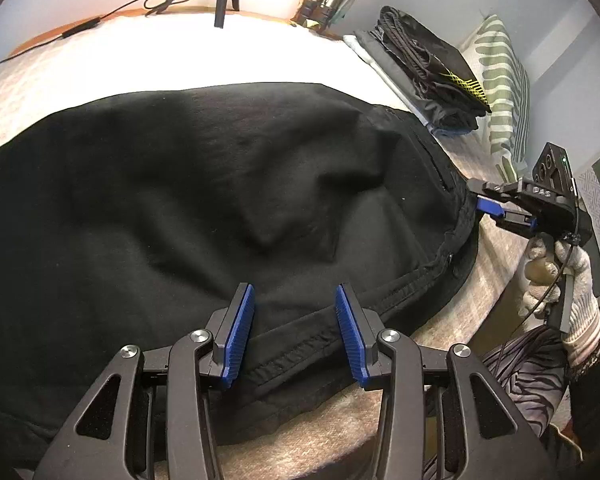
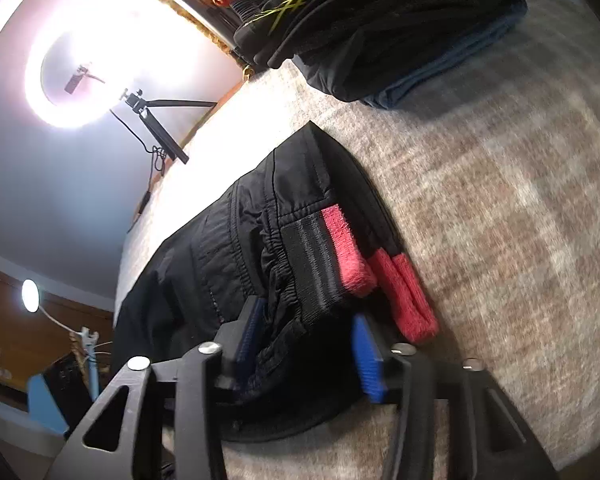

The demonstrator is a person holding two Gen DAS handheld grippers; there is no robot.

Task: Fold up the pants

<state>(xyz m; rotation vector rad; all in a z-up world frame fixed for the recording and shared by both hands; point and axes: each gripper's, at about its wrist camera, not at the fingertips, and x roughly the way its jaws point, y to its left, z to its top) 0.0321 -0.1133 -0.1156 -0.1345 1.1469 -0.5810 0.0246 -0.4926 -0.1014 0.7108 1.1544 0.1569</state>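
Black pants [image 1: 180, 200] lie spread on a beige bed cover [image 1: 472, 292]. My left gripper [image 1: 296, 332] hovers over their near hem. It is open, and the seam lies flat between the blue pads [image 1: 240, 328] without being pinched. My right gripper [image 1: 490, 210], held by a gloved hand [image 1: 572, 280], is at the waistband end on the right. In the right wrist view the gathered elastic waistband [image 2: 312, 264] is bunched between the right gripper [image 2: 308, 344], whose pads press on it. Red drawstring ends [image 2: 404, 296] lie just beyond, on the cover.
A stack of folded dark clothes [image 1: 432, 76] [image 2: 380, 28] sits at the far right of the bed, beside a striped pillow [image 1: 500, 80]. A bright ring light [image 2: 112, 52] on a tripod stands at the far edge. The bed's edge [image 1: 496, 308] drops off near the gloved hand.
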